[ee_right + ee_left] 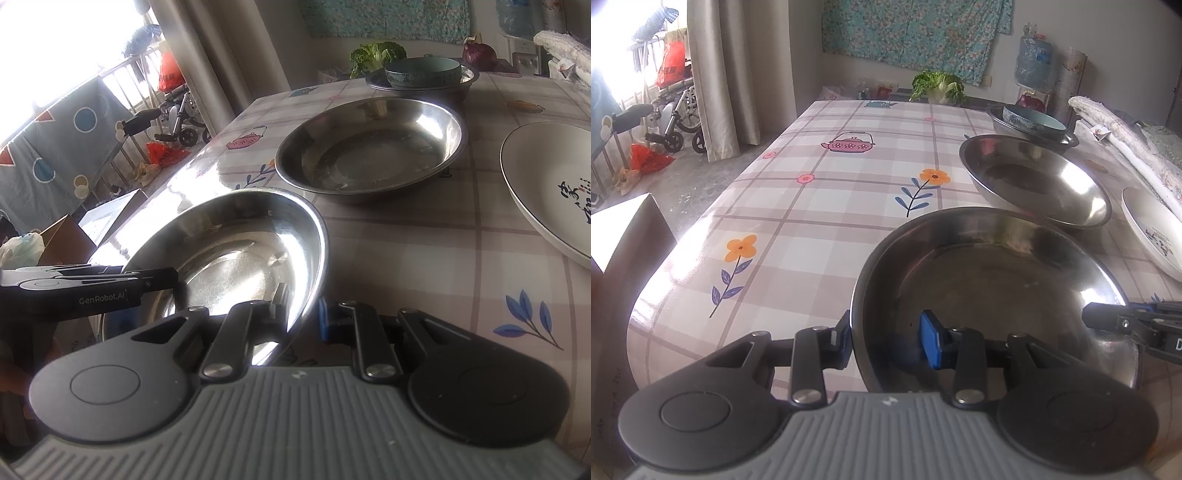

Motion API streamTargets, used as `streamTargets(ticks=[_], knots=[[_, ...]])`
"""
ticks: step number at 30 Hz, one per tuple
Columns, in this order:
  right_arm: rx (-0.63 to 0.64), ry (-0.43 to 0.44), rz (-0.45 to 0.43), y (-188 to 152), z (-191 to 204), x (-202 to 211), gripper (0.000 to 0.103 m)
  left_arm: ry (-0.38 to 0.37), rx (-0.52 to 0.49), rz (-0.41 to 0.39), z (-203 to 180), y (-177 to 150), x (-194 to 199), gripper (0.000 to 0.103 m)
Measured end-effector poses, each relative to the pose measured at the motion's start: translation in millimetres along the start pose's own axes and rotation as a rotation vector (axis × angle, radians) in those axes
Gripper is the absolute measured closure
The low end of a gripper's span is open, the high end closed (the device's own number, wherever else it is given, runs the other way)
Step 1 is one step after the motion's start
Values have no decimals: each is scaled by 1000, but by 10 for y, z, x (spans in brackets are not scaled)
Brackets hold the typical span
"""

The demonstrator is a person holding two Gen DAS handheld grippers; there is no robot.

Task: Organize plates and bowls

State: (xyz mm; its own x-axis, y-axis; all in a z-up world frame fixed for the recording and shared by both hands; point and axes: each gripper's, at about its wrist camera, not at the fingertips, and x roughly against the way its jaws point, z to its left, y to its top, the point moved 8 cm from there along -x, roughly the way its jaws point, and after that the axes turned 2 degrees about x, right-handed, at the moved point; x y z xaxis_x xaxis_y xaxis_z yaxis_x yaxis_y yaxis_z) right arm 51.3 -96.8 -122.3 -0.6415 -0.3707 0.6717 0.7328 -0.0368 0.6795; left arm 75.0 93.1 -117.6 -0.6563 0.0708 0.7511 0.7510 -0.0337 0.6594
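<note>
Steel near dish (990, 280) sits lower centre w/ both tools on its rim: right gripper (303, 312) pinched tight, left gripper (886, 338) straddling looser. Second steel dish (1034, 181) lies beyond, upper right — likely stack target.

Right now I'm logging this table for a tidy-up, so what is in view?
Near steel dish: one, silver, nearest table edge, between both grippers.
Far steel dish: one, silver, just behind it.
Steel basin: one, silver, far end.
Ceramic bowl: one, teal, inside the basin.
White plate: one, white with dark brushwork, right side.
Cabbage: one, green, past the far end.
Red onion: one, purple, behind the basin.
Tablecloth: one, checked with flowers.
Left gripper: jaws astride the near dish's rim.
Right gripper: shut on its opposite rim.
</note>
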Motion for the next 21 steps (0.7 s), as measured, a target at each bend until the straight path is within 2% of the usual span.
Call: streamTargets(ticks=[21], knots=[[-9,9,-29,1,-14,125,87,-1,4,-33,-63,39,138,65]])
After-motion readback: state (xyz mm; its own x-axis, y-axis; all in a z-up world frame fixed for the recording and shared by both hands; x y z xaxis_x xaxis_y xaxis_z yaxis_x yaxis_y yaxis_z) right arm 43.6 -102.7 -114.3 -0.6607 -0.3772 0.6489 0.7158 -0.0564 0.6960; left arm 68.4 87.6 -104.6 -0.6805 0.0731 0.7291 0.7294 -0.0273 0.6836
